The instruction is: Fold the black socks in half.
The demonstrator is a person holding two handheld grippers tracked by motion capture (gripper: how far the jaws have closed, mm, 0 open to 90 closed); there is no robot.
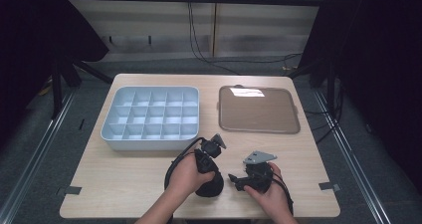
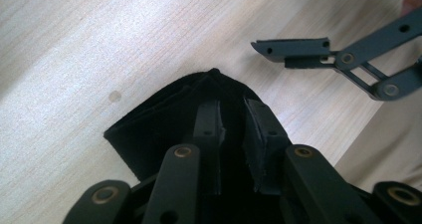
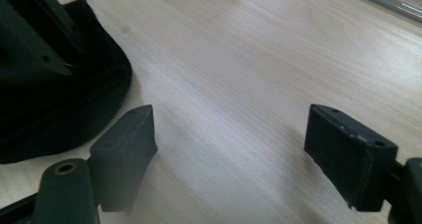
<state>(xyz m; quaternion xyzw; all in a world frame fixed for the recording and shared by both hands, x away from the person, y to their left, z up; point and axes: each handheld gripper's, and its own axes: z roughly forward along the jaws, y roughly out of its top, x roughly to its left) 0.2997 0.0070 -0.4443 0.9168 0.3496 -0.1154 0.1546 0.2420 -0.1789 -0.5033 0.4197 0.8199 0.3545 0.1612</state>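
Resting on the near middle of the pale, fine-grained wooden table (image 1: 124, 174), a soft black cloth (image 1: 210, 186) is lying bunched into a rounded, folded lump, matte and slightly fuzzy at its edges. The left gripper (image 1: 208, 170) is pressing down into it from above: in the left gripper view its two black jaws are standing nearly together with only a narrow slit between them, clenched on a raised fold of the cloth (image 2: 164, 119), whose peaked ridge is rising just beyond the pads. The person's left hand (image 1: 186, 176) is wrapping around the gripper body. Just beside the cloth, on its right, the right gripper (image 1: 234, 180) is lying low over the table with its jaws spread wide and nothing between them; in the right gripper view the flat, blocky rubber pads (image 3: 127, 144) are standing well apart over bare wood, with the cloth (image 3: 64, 109) near the left pad but apart from it. The right hand (image 1: 271, 191) is gripping that tool from below, its grey three-cornered plate on top. Farther back, a light blue plastic organiser (image 1: 149, 142) with a grid of square compartments is sitting at the left, and a flat brown tray (image 1: 259, 109) with rounded corners and a glossy sheen is sitting at the right.
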